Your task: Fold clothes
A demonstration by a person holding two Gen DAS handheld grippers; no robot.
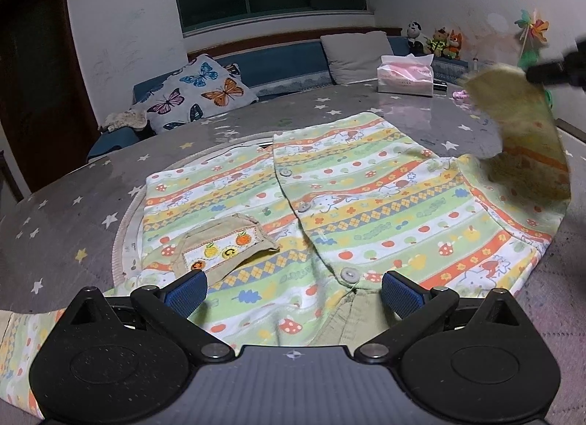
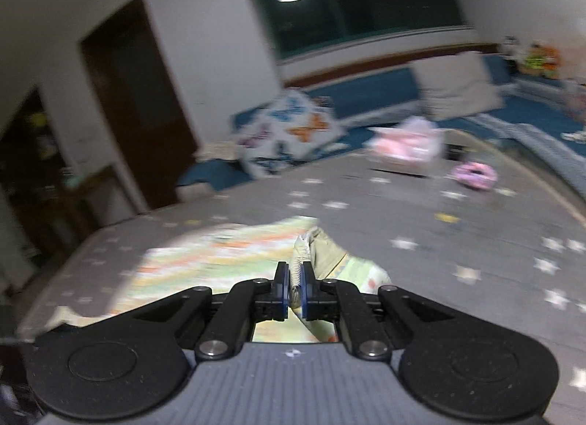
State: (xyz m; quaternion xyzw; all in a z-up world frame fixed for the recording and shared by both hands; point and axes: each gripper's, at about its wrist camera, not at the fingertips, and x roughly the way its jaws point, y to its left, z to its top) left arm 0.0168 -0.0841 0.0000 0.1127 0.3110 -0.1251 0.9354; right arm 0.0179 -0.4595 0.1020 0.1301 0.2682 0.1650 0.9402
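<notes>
A child's striped, patterned shirt (image 1: 329, 201) lies buttoned and spread flat on the grey star-print table (image 1: 73, 220). It has a khaki chest pocket (image 1: 223, 245) and a khaki collar. My left gripper (image 1: 293, 291) hovers open just above the collar end, with cloth below its blue pads and nothing pinched. At the right, the shirt's sleeve (image 1: 527, 132) is lifted off the table, its cuff held by my right gripper (image 1: 542, 71), dark and blurred there. In the right wrist view that gripper (image 2: 296, 280) is shut on the sleeve cuff (image 2: 322, 256), which droops ahead of the pads.
A pink tissue pack (image 1: 406, 75) and a pink hair tie (image 2: 474, 176) sit on the table's far side. Beyond the table runs a blue bench with a butterfly cushion (image 1: 197, 92), a grey cushion (image 1: 357, 55) and soft toys (image 1: 436, 40). A dark door (image 2: 135, 95) is at left.
</notes>
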